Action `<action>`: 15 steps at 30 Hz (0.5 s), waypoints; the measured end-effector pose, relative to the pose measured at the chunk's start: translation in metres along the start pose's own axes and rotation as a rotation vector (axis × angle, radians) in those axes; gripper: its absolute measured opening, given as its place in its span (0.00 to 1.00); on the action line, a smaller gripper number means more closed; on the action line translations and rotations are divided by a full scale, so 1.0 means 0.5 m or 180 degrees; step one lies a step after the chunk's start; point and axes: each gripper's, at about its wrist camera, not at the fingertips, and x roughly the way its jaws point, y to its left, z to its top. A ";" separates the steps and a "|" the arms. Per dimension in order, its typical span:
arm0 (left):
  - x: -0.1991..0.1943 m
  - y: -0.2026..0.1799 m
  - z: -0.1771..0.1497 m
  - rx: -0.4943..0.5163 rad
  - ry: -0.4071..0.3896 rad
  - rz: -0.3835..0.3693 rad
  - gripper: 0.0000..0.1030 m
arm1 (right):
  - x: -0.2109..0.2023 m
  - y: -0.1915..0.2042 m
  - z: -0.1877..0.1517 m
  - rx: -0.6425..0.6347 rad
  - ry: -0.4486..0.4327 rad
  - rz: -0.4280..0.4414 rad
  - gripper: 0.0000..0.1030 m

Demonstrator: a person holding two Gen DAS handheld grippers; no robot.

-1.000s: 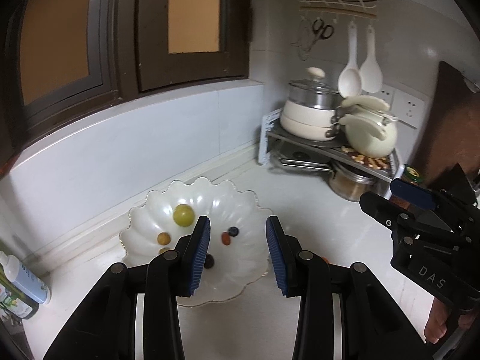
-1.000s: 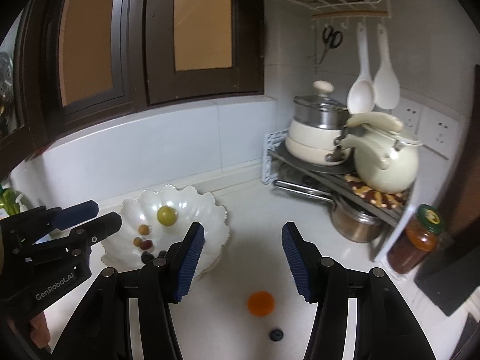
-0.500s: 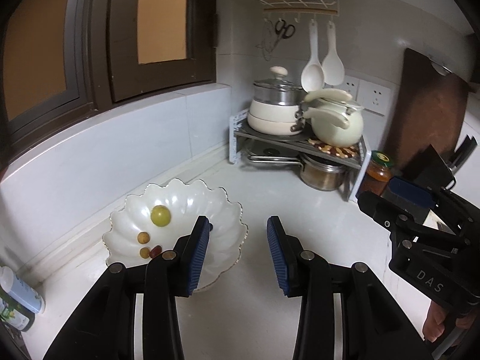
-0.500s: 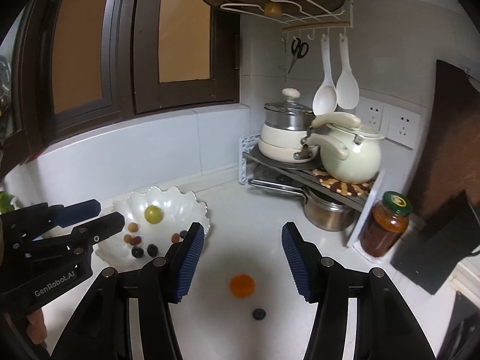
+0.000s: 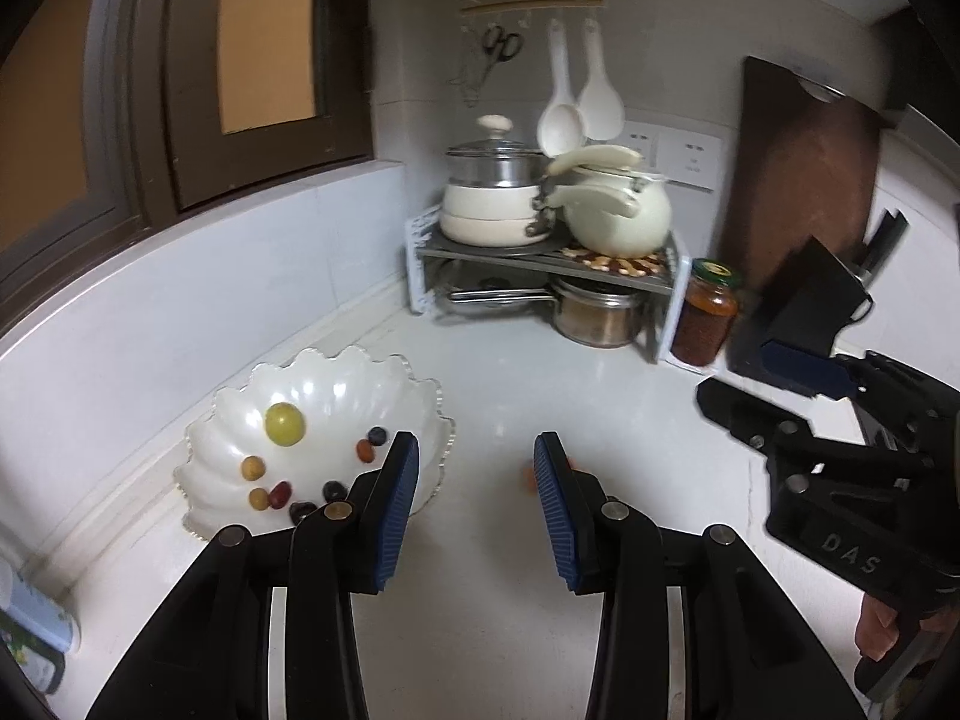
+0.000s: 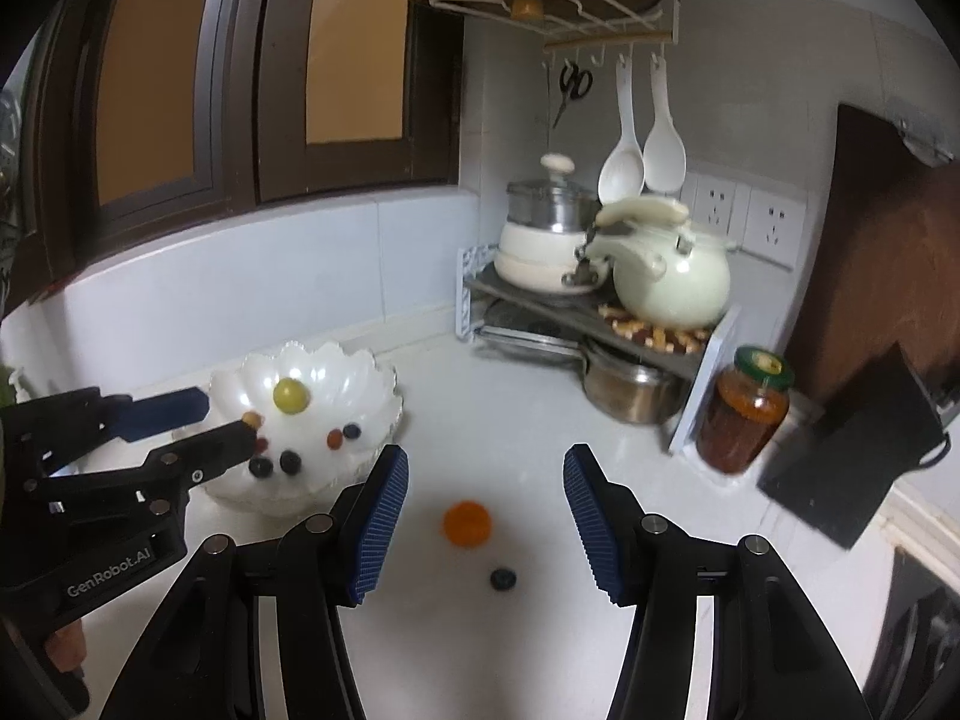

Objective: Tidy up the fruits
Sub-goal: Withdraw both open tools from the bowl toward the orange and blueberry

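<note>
Both views swung right; orange fruit [image 6: 467, 523] round, axisless.

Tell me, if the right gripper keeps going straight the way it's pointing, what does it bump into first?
Probably the little orange fruit on the white counter. It lies between the open fingers of the right gripper, just ahead. A small dark berry sits nearer, slightly to the side. Depth is hard to judge, so the berry could come first.
</note>
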 end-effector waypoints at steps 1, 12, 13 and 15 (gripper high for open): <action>0.002 -0.004 -0.004 0.0033 0.0010 -0.0008 0.38 | 0.002 0.000 -0.007 0.0005 0.0031 -0.0002 0.54; 0.038 -0.027 -0.041 0.0254 0.0116 -0.0288 0.38 | 0.031 -0.012 -0.072 0.0130 0.0284 -0.0030 0.54; 0.042 -0.029 -0.043 0.0273 0.0128 -0.0289 0.38 | 0.033 -0.015 -0.076 0.0143 0.0298 -0.0030 0.54; 0.049 -0.032 -0.048 0.0303 0.0139 -0.0333 0.38 | 0.038 -0.019 -0.086 0.0185 0.0318 -0.0028 0.54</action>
